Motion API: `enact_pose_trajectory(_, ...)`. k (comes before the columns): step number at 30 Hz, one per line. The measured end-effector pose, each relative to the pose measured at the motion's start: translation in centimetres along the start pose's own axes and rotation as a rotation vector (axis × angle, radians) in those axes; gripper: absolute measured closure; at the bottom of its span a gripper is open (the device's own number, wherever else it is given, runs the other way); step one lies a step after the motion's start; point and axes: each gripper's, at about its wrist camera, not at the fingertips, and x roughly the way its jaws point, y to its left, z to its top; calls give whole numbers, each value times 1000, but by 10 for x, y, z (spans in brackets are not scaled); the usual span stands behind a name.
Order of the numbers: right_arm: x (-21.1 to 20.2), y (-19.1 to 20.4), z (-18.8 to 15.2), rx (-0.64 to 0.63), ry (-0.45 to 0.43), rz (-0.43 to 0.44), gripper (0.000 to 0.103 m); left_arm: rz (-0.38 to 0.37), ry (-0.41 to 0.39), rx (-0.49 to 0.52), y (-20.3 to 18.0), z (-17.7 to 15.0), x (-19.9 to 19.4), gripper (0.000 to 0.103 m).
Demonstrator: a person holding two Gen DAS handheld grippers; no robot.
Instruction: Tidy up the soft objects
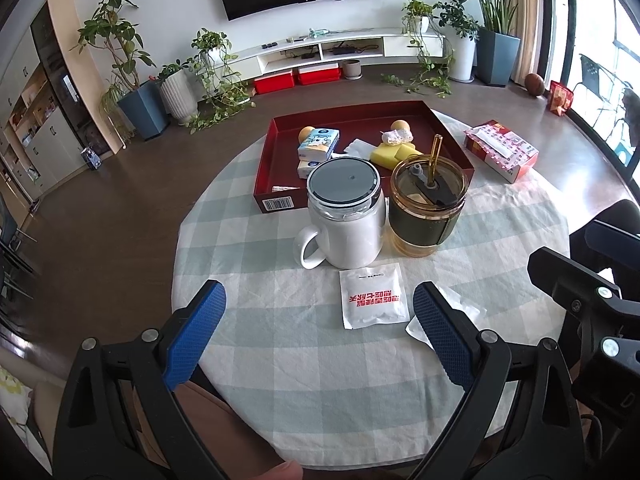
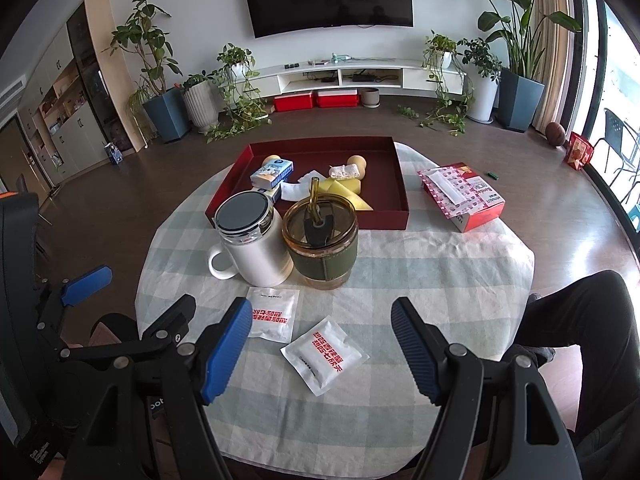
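Note:
Two flat white packets with red print lie on the checked tablecloth near the front edge. In the left wrist view one packet [image 1: 374, 300] lies between my left gripper's [image 1: 319, 290] wide-open blue pads, nearer the right one; the other packet [image 1: 470, 312] peeks out behind the right finger. In the right wrist view my right gripper [image 2: 322, 306] stands open above the tilted packet [image 2: 324, 354], with the other packet [image 2: 272, 314] beside its left pad. Neither gripper holds anything. A red tray [image 1: 264, 168] [image 2: 402, 176] behind holds tissue packs [image 1: 318, 144], a yellow sponge [image 1: 394, 154] and white cloth.
A white lidded mug [image 1: 344, 224] [image 2: 252, 240] and an amber tumbler with a straw [image 1: 428, 208] [image 2: 320, 244] stand between the packets and the tray. A red tissue box [image 1: 500, 150] [image 2: 460, 196] sits far right. A person's dark-trousered leg [image 2: 580, 320] is at the table's right.

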Motion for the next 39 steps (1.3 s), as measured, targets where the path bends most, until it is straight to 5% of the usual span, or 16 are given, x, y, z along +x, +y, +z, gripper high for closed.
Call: enact_pose_trajectory(39,4,1,-3,-5,5,3,29,-6,18,-1,1,1,6,7)
